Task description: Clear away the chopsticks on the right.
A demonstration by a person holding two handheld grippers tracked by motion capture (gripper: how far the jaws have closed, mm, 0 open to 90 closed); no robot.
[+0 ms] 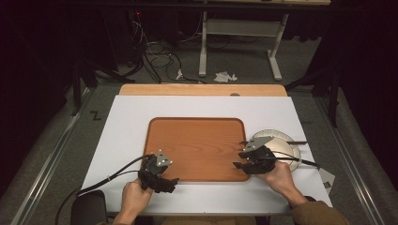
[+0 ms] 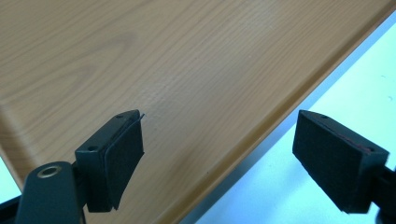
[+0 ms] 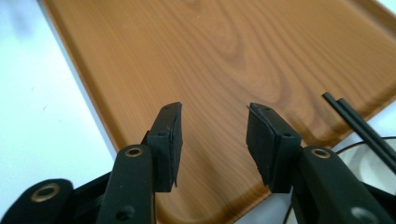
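Observation:
A brown wooden tray (image 1: 197, 145) lies bare in the middle of the white tabletop (image 1: 131, 117). My left gripper (image 1: 165, 183) is at the tray's front left corner. In the left gripper view it (image 2: 219, 119) stands open, its jaws straddling the front rim of the tray (image 2: 140, 56) with nothing between them. My right gripper (image 1: 240, 160) is at the tray's front right corner, pointing left. The right gripper view shows it (image 3: 215, 109) open over the tray (image 3: 210, 46), holding nothing. Black chopsticks (image 1: 277, 142) (image 3: 355, 121) lie across a pale plate (image 1: 272, 133) just right of the tray.
A small grey card (image 1: 326, 178) lies at the table's front right corner. Behind the table are a white stand's legs (image 1: 202, 51), cables (image 1: 159, 61) and crumpled paper (image 1: 225, 76) on the floor. Bare white tabletop surrounds the tray.

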